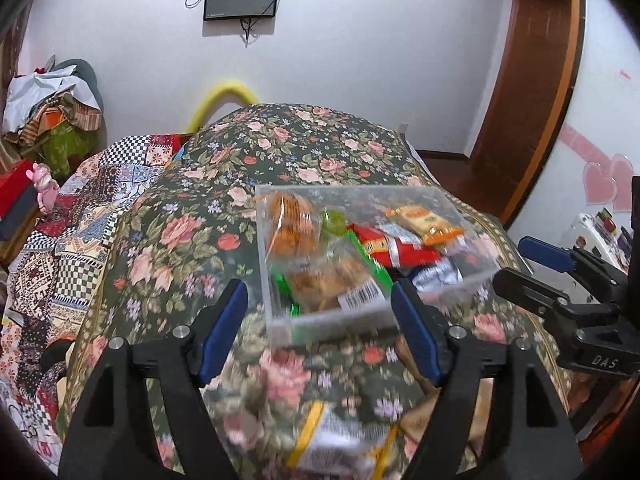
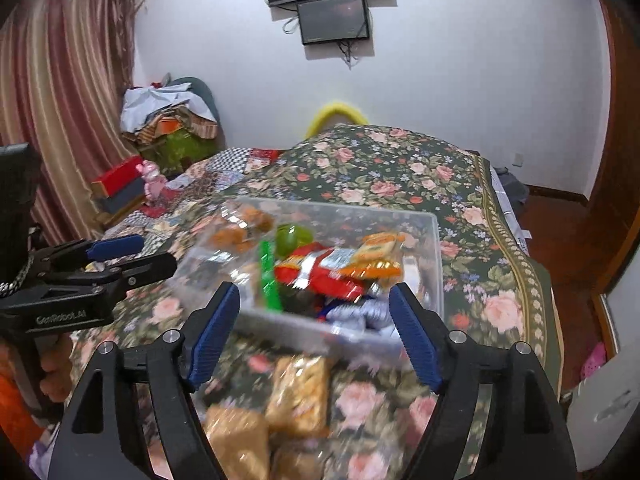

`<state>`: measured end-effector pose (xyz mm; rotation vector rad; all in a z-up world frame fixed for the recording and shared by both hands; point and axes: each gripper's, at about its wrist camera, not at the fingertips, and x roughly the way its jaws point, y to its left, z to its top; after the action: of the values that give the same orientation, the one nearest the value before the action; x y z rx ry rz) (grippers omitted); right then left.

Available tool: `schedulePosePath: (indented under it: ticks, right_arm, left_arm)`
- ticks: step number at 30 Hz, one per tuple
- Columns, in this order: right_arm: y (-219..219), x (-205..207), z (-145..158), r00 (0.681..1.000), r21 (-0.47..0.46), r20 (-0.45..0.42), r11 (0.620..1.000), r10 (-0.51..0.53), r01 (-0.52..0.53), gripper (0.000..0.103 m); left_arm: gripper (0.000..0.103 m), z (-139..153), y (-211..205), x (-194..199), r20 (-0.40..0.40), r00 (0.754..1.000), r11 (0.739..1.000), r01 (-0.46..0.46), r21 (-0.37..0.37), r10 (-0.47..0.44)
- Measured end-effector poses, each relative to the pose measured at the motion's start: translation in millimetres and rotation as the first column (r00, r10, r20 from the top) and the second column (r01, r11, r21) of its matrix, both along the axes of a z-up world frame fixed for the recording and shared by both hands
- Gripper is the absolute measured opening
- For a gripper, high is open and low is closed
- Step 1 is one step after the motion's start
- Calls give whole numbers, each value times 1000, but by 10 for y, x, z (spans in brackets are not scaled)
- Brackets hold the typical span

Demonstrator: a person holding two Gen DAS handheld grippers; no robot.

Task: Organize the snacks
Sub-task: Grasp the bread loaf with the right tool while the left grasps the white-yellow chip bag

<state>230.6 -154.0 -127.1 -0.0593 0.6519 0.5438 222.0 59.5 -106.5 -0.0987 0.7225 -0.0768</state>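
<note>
A clear plastic box (image 1: pixel 332 320) (image 2: pixel 436 264) stands on the floral cloth, filled with several snacks: a bag of orange cookies (image 1: pixel 290 224), a red packet (image 1: pixel 396 250) (image 2: pixel 320 276) and an orange-and-white packet (image 1: pixel 428 220). My left gripper (image 1: pixel 320 300) is open, its blue pads either side of the box's near left corner without touching it. My right gripper (image 2: pixel 316 296) is open too, straddling the near right edge. Loose on the cloth below are a white-and-yellow packet (image 1: pixel 340 440) and golden packets (image 2: pixel 298 392), all blurred.
The floral cloth (image 2: pixel 400 168) drops off at its right edge to a wooden floor (image 2: pixel 560 216). A patchwork quilt (image 1: pixel 80 220) lies to the left, with a clothes pile (image 1: pixel 52 108) behind. Each gripper shows in the other's view: right gripper (image 1: pixel 508 260), left gripper (image 2: pixel 158 254).
</note>
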Motion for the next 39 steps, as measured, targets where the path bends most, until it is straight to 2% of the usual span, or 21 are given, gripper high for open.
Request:
schedulePosePath:
  ticks: [7, 17, 19, 21, 25, 27, 29, 35, 37, 38, 39]
  right_arm:
    - [14, -371, -147, 999, -11, -34, 999, 38, -39, 77]
    - [94, -527, -607, 982, 23, -174, 997, 79, -76, 77]
    - [114, -550, -660, 978, 31, -191, 996, 88, -83, 74]
    - [135, -533, -712, 973, 31, -209, 995, 100, -96, 63]
    - [163, -528, -779, 964, 38, -240, 993, 116, -110, 53]
    - [166, -509, -820, 960, 49, -254, 993, 119, -110, 40]
    - [157, -498, -847, 957, 67, -265, 992, 118, -104, 33]
    - [138, -520, -837, 960, 91, -253, 991, 120, -100, 33]
    - [143, -529, -826, 962, 92, -246, 991, 118, -98, 33]
    - [141, -523, -819, 964, 89, -240, 991, 115, -97, 33]
    - [147, -533, -806, 965, 86, -234, 991, 116, -99, 33]
  left_arm:
    - [82, -128, 1, -372, -50, 999, 1000, 20, 6, -20]
    - [83, -583, -36, -604, -169, 984, 998, 55, 13, -52]
    - [83, -688, -55, -608, -193, 979, 998, 62, 6, -60]
    - [83, -778, -80, -607, -214, 975, 998, 69, 6, -66]
    - [83, -919, -122, -581, -242, 967, 997, 82, 3, -79]
    - [83, -981, -140, -560, -258, 962, 996, 88, -9, -87]
    - [83, -1042, -168, -540, -271, 958, 995, 95, -9, -94]
    - [83, -1126, -215, -509, -259, 962, 996, 92, -9, -91]
    - [76, -1133, -206, -514, -242, 968, 997, 70, -16, -72]
    - [67, -1135, -213, -511, -238, 969, 998, 67, -11, -67]
    - [65, -1133, -223, -507, -234, 970, 998, 65, -1, -64]
